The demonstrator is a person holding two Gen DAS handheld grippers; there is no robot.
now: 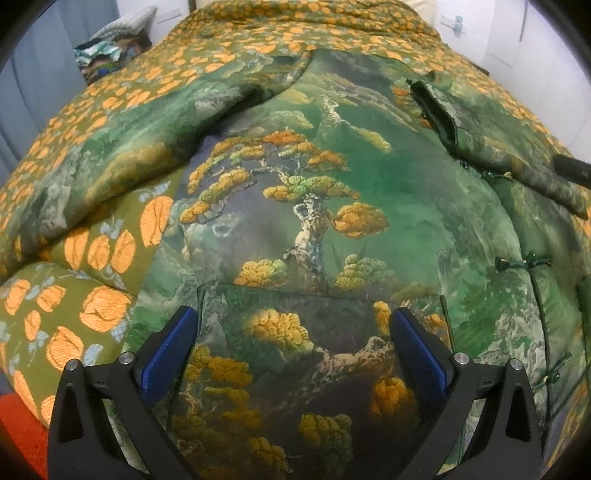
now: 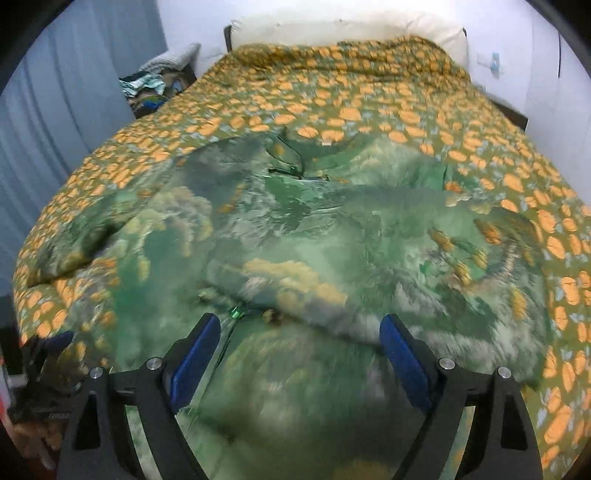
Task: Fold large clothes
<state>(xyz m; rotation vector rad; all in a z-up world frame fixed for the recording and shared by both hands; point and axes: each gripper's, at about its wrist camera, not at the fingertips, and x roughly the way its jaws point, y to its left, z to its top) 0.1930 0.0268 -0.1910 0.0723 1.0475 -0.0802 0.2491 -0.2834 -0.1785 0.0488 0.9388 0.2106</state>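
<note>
Left wrist view: the left gripper [image 1: 291, 347] hangs released, jaws wide, over a patch pocket [image 1: 314, 362] at 6 o'clock on the green tree-print jacket [image 1: 314, 192]. The right gripper [image 2: 299, 354] is likewise spread and grasping nothing, above the jacket's lower front; its view is motion-blurred. One sleeve [image 1: 122, 155] trails toward 10 o'clock, the collar [image 1: 439, 114] lies at 1 o'clock. To fold cleanly, I would pinch the sleeve near its cuff and carry it flat across the chest. Beneath lies an orange-leaf bedspread [image 2: 369, 92], with a pillow [image 2: 332, 29] at 12 o'clock, a curtain [image 2: 66, 92] at 10.
</note>
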